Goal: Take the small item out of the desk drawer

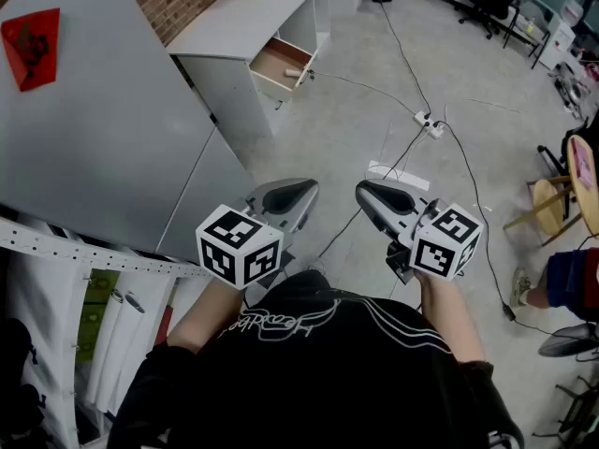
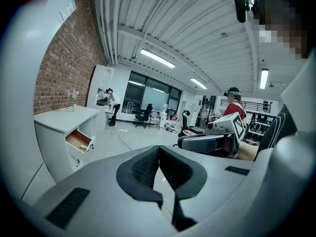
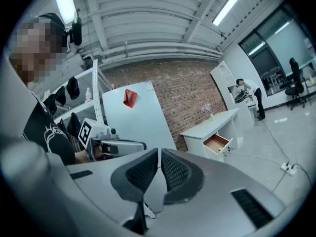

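Note:
A white desk (image 1: 245, 17) stands far ahead by the brick wall, and its wooden drawer (image 1: 281, 65) is pulled open. A small pale item (image 1: 293, 73) lies in the drawer near its front. The drawer also shows in the left gripper view (image 2: 79, 140) and the right gripper view (image 3: 216, 143). My left gripper (image 1: 307, 191) and right gripper (image 1: 363, 192) are held side by side at chest height, well short of the desk. The jaws of both are shut together with nothing between them, as the left gripper (image 2: 158, 149) and the right gripper (image 3: 159, 154) each show in their own view.
A large grey panel (image 1: 103, 129) with a red tag (image 1: 33, 45) leans at my left. A power strip (image 1: 430, 123) and cables lie on the concrete floor between me and the desk. At the right stand a wooden stool (image 1: 552, 204) and a seated person (image 1: 566, 279).

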The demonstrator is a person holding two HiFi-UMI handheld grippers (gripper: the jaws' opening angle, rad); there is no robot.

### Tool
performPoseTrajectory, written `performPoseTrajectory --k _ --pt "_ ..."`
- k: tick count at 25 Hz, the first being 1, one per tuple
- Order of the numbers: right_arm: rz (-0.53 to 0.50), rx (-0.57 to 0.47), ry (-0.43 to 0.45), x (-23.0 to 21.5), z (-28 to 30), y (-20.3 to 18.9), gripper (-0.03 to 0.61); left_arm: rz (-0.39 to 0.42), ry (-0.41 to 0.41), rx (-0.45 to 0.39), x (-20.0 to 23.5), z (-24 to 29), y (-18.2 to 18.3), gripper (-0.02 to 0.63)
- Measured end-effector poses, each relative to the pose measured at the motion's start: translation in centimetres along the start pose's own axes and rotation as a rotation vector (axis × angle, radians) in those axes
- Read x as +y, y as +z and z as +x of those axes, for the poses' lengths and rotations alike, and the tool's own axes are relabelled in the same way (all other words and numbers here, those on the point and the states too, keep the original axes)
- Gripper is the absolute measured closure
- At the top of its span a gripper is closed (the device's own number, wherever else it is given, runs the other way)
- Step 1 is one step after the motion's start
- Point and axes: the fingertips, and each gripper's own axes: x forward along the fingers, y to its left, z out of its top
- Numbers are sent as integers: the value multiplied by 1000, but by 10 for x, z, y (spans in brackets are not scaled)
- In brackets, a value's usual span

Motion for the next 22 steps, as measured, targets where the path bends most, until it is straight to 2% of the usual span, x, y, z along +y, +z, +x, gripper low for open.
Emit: performPoseTrajectory --k 5,11,15,18,22 --pt "-69 29 -20 2 0 0 525 1 -6 -5 1 2 3 592" --pt "-58 15 -25 0 -2 6 525 -6 -19 4 1 6 3 592" --pt "-45 -15 13 -1 -3 16 523 5 7 40 7 14 1 592" --pt "-50 -20 17 -6 1 16 523 15 -12 54 7 16 -3 591" --pt "-43 -2 9 -21 13 8 522 -69 -17 41 23 19 -4 591"
